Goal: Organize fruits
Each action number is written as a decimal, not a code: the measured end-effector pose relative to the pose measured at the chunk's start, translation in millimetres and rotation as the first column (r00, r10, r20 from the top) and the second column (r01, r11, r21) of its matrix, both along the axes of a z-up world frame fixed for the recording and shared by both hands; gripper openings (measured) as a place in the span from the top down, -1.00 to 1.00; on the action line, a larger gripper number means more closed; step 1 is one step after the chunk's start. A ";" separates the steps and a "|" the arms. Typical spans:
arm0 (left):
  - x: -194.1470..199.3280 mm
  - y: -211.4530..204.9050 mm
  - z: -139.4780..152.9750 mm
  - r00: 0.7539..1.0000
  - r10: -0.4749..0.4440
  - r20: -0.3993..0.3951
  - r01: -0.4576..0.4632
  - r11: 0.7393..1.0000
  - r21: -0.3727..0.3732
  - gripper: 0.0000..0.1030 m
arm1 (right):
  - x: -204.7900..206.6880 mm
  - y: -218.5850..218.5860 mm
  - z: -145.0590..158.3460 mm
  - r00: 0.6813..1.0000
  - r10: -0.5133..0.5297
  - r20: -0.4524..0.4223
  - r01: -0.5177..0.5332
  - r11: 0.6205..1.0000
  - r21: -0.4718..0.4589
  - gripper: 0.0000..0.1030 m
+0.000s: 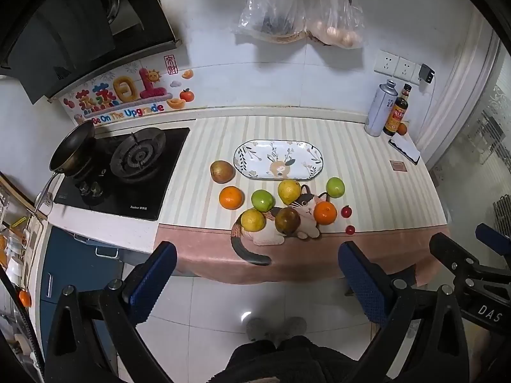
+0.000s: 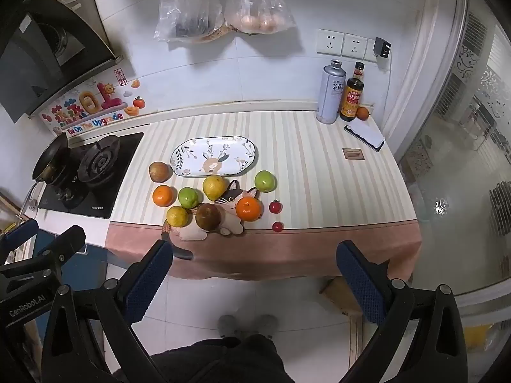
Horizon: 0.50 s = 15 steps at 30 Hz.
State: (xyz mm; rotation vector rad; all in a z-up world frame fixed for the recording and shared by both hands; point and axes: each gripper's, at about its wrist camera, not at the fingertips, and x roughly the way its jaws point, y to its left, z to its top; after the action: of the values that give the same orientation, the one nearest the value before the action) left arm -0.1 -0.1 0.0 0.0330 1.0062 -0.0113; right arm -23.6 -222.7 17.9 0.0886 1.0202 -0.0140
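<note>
Two hand-held grippers, left (image 1: 257,274) and right (image 2: 255,274), both spread wide, nothing held, fruits beside oval plate (image 1: 278,159)

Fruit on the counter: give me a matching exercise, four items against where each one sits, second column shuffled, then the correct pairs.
Items
1. plate
2. lone green fruit
3. two cherry tomatoes
4. brown fruit at far left

Places
A. just right of the orange on the cat mat
B. beside the plate's left end, nearest the stove
C. behind the fruit cluster, nothing on it
D. right of the cluster, in front of the plate's right end

Pairs: 1-C, 2-D, 3-A, 4-B
</note>
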 end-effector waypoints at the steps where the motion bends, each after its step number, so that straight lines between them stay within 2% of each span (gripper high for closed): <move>1: 0.1 -0.2 0.0 1.000 0.000 -0.003 0.000 1.000 0.009 -1.00 | -0.1 -0.1 -0.2 1.000 -0.001 -0.002 0.001 1.000 -0.004 -1.00; 15: -2.0 -6.1 -1.9 1.000 -0.004 0.004 0.004 1.000 0.007 -1.00 | -1.0 1.7 1.5 1.000 0.006 -0.001 -0.006 1.000 -0.003 -1.00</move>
State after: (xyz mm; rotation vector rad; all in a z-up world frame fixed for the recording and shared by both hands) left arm -2.1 -6.2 -1.9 0.0413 1.0022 -0.0120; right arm -24.7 -221.0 19.5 0.0827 1.0216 -0.0104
